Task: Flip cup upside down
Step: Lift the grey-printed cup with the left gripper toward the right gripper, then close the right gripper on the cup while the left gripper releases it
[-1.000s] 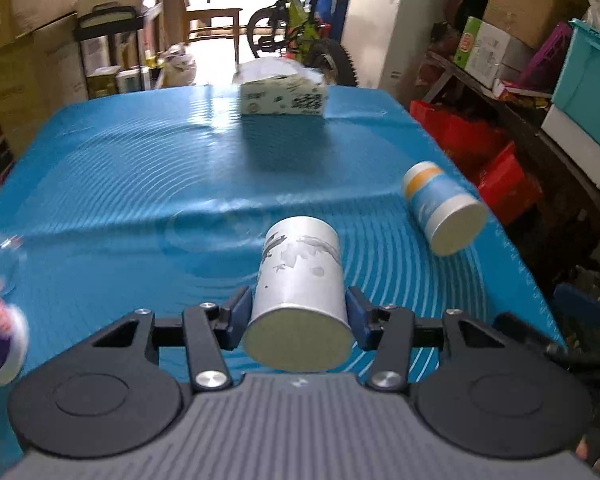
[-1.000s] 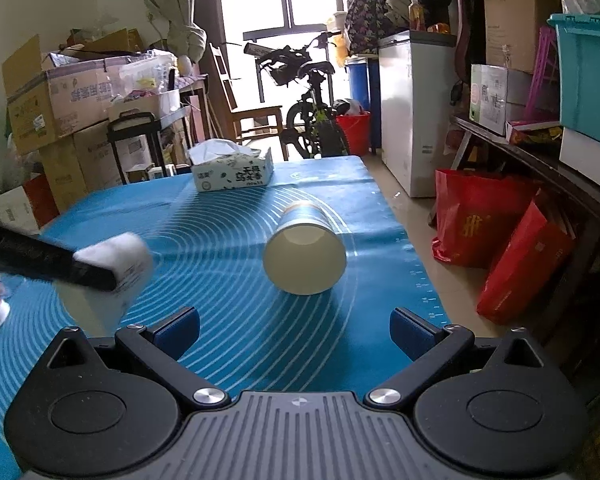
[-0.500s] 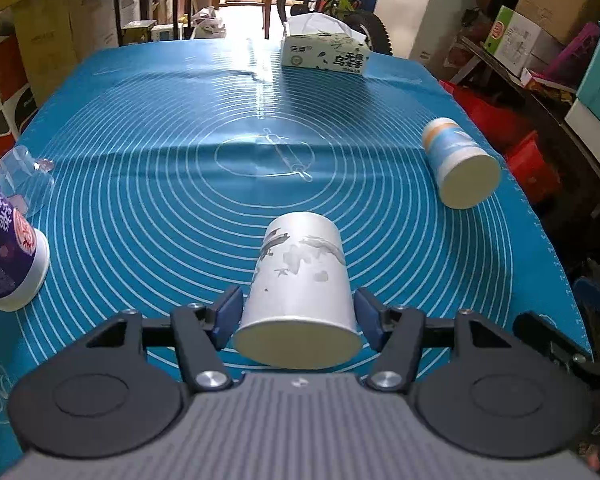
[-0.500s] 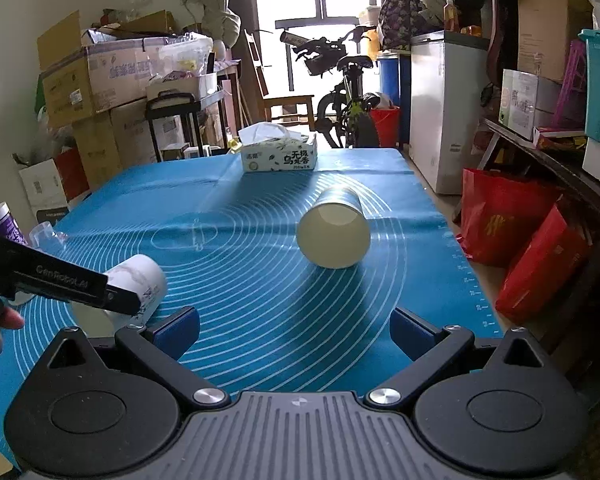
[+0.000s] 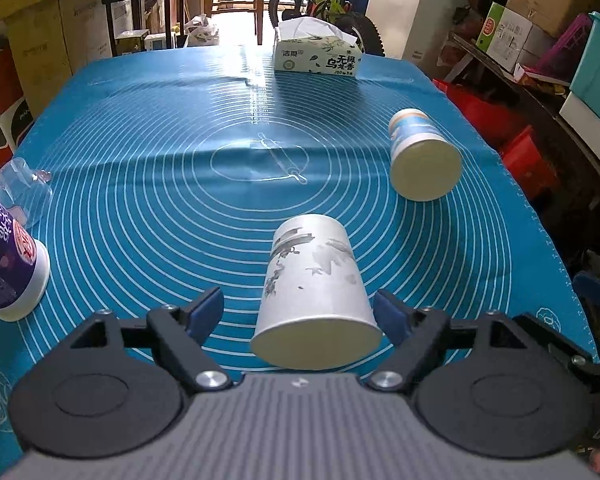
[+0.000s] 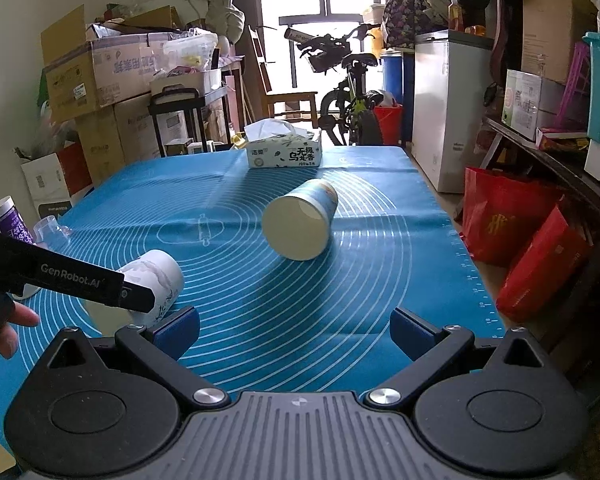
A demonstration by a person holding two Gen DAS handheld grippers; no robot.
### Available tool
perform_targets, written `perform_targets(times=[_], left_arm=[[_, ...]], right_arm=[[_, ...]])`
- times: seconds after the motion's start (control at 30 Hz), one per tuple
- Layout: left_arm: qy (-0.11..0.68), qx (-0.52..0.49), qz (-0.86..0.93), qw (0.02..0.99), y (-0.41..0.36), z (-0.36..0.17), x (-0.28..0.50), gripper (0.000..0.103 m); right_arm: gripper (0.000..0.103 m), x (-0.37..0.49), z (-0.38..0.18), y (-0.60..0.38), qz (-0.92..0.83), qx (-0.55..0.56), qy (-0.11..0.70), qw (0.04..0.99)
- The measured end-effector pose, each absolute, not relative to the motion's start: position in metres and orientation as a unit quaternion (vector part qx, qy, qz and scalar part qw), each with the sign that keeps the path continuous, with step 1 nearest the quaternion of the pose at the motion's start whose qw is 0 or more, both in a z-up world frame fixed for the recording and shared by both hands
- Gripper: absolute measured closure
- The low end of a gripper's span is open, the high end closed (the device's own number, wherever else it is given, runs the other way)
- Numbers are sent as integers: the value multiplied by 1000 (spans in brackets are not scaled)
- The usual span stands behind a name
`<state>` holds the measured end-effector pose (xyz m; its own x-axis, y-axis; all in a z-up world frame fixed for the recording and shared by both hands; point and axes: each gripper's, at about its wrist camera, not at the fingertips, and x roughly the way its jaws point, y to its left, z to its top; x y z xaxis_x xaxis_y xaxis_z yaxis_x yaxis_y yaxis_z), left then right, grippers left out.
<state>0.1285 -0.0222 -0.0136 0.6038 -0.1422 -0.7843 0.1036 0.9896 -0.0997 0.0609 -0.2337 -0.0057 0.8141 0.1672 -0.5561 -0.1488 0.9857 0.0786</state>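
Observation:
A white paper cup with grey ink print (image 5: 314,284) stands upside down on the blue mat (image 5: 160,184), rim down. My left gripper (image 5: 300,312) is open around it, its blue pads clear of the cup on both sides. The same cup shows in the right wrist view (image 6: 156,280), partly behind the left gripper's arm. A blue and white paper cup (image 5: 422,156) lies on its side at the right of the mat, mouth toward me; it also shows in the right wrist view (image 6: 300,220). My right gripper (image 6: 294,332) is open and empty, low over the mat's near edge.
A tissue box (image 5: 318,58) stands at the mat's far edge. A purple cup (image 5: 8,268) stands upside down at the left, next to a clear plastic cup (image 5: 22,190) on its side. Boxes, a bicycle and red bags surround the table.
My left gripper has opened and let go of the white cup, which now stands rim down on the mat. The right gripper has drawn back a little.

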Motion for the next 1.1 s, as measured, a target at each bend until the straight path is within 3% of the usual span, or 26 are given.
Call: perform_targets(times=[0.43,0.83,1.1], left_arm=[[418,-11,-66,906,-24,-1,121,21],[343,1,-38,939,9,38,87,17],[347,1,-29,937,47,14,84,17]], right_arm=[[0,61,-4,-234,86,15,297,951],[0,66,23,-208,118,11,300,947],[0,104,39,-170,170,20,371,913]])
